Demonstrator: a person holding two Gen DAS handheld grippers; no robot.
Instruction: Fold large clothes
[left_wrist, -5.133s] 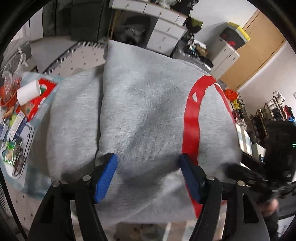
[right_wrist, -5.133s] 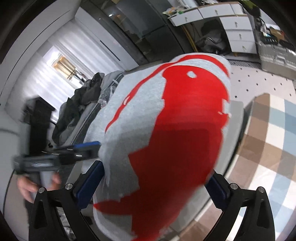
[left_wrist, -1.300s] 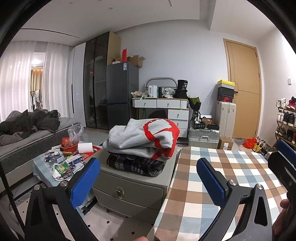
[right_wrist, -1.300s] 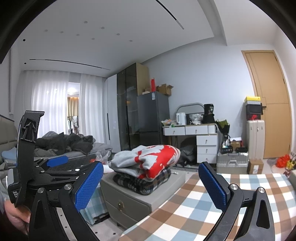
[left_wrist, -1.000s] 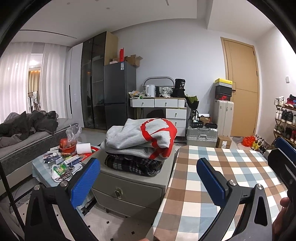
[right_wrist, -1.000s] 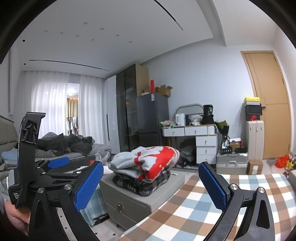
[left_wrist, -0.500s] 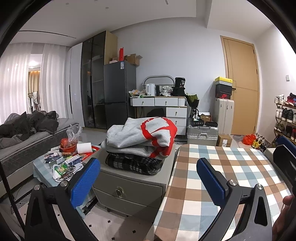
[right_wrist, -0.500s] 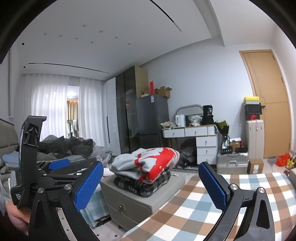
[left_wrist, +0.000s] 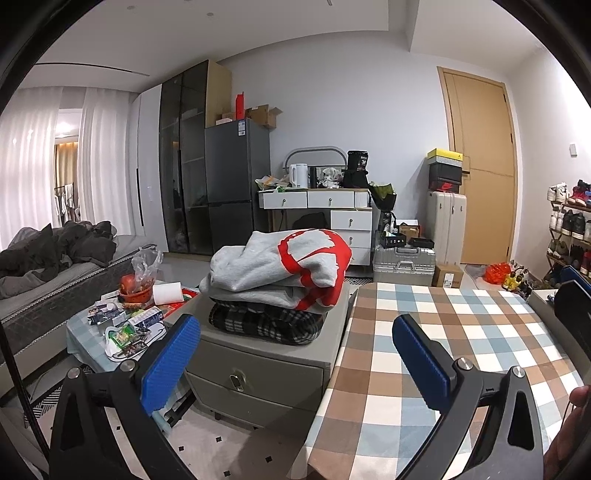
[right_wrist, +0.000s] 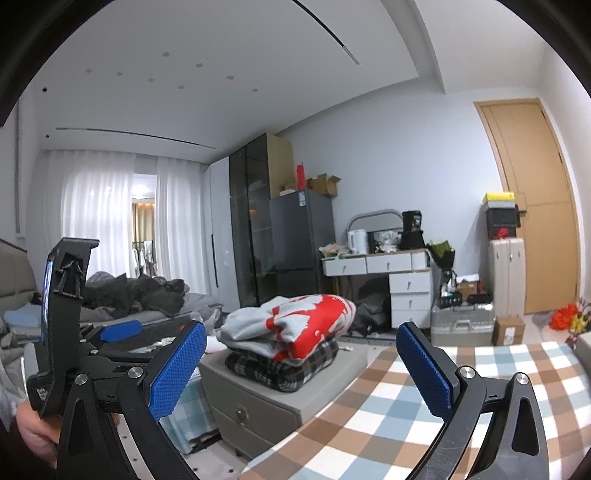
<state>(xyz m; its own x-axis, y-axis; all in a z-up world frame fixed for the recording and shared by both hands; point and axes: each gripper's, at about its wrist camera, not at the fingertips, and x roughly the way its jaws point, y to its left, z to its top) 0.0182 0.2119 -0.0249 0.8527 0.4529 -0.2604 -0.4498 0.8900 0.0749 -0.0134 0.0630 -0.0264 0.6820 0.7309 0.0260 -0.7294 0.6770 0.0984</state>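
Note:
A folded grey sweatshirt with a red print (left_wrist: 280, 266) (right_wrist: 295, 325) lies on top of a folded plaid garment (left_wrist: 266, 325) (right_wrist: 284, 365), both stacked on a grey drawer cabinet (left_wrist: 258, 373) (right_wrist: 280, 402). My left gripper (left_wrist: 295, 354) is open and empty, held back from the stack. Equally empty and open, my right gripper (right_wrist: 301, 363) hovers over the edge of the checked tablecloth (left_wrist: 436, 332) (right_wrist: 480, 387). The left tool (right_wrist: 74, 332) and a hand holding it show at the left edge of the right wrist view.
A cluttered low table (left_wrist: 122, 325) with snacks, a paper roll and a bag stands left of the cabinet. A sofa with dark clothes (left_wrist: 51, 254) lies further left. Behind are a fridge (left_wrist: 236, 184), white drawers (left_wrist: 332, 206), suitcases (left_wrist: 406, 258) and a door (left_wrist: 480, 166).
Five seconds ago both grippers were close against the grey and red sweatshirt. They have since let it go and drawn back. Over the last second both views barely shift.

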